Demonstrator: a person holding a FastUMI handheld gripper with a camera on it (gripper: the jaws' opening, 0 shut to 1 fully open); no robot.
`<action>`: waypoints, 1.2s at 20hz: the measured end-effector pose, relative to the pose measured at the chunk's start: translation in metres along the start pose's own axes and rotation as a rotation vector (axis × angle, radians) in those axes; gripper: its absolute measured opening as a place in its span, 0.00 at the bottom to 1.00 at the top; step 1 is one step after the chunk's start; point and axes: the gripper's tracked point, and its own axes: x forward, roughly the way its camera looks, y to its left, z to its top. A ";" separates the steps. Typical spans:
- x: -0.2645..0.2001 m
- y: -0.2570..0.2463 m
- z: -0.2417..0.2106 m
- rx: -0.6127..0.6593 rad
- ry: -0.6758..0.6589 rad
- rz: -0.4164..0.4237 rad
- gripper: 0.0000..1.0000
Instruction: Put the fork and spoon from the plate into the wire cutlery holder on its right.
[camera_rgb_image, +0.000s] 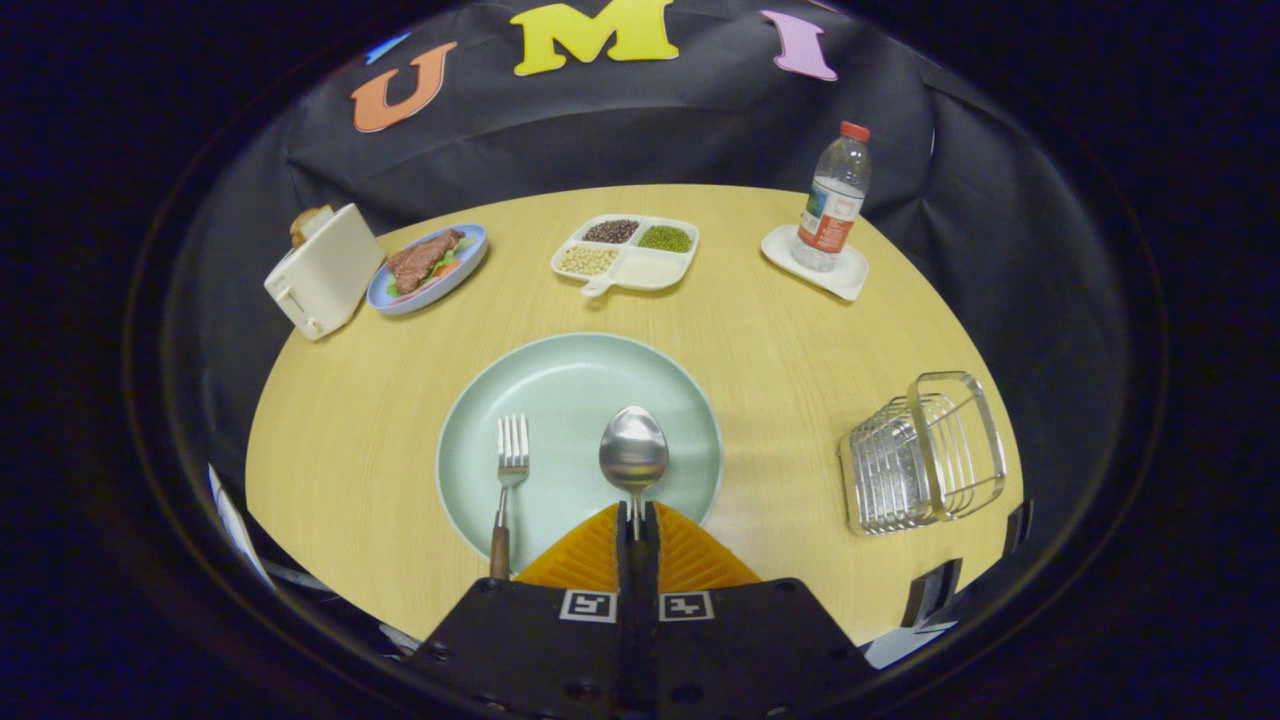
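Spoon (633, 456) with a shiny silver bowl, lying on the pale green plate (560, 375), its bowl pointing away toward the far side of the bench (760, 340). Its thin handle runs back between the two orange fingers (585, 555), which are closed together and pinch the handle on both sides. The gripper (637, 520) sits at the near rim of the plate. Just beside the spoon, to its left on the same plate, lies the fork (510, 465), tines pointing away, with a brown wooden handle that reaches over the plate's near edge.

The wire cutlery holder (925, 455) stands on the bench to the right of the plate, well apart from it, near the bench edge. It is a shiny metal basket with an open top, and nothing can be seen inside it.

Beyond the plate is a white divided tray (650, 270) holding dark beans, green beans, pale beans and a whitish portion in separate compartments. To the far left stands a white toaster (322, 272) with bread in its slot, and next to it a blue dish (400, 298) with meat and greens. At the far right a clear plastic bottle (833, 200) with a red cap stands upright on a white coaster (850, 275)
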 end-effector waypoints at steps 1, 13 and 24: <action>-0.004 -0.006 0.001 0.000 -0.007 -0.002 0.01; -0.074 -0.102 0.026 0.080 -0.122 -0.055 0.01; -0.070 -0.174 0.014 0.185 -0.111 -0.085 0.01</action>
